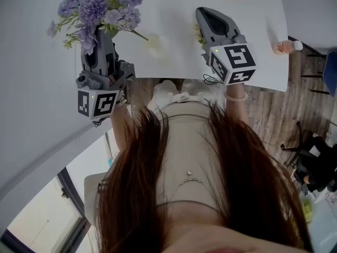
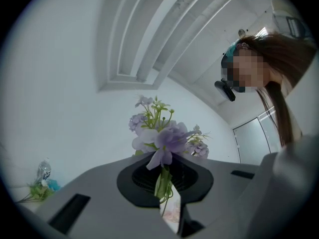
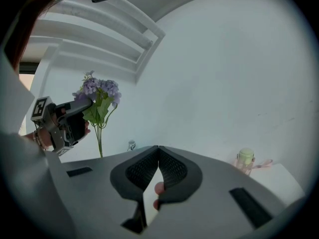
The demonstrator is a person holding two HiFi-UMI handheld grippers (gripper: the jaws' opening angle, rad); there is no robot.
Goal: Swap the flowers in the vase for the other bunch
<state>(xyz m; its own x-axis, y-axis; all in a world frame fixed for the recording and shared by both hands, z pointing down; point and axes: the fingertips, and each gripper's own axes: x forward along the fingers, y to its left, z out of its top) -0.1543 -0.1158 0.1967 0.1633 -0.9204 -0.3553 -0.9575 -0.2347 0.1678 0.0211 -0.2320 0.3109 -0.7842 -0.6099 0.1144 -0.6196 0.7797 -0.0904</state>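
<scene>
**While lilac blooms ride in one claw, the other goes empty**

Since the purple bunch (image 1: 100, 9) hangs clear above the white bench (image 1: 174, 62), the step in hand looks like setting it aside so the replacement can go in. That is best done by carrying the stems upright, well away from the pale glassy shape (image 1: 152, 44) on the bench, which is probably the vase. The stems can then be lowered flat onto bare bench before the grip loosens, since thin green stems like these will likely slip or kink if twisted sideways.

As for the left claw (image 2: 164, 183), it is drawn almost together, its pads pinching the stems just under the flower heads. The right claw (image 3: 158, 152) is closed pad to pad with nothing between, hovering over the bench's near edge. A few yellowish florets (image 1: 198, 35) peep out beside it, perhaps the other bunch, but too little shows to be sure.
</scene>
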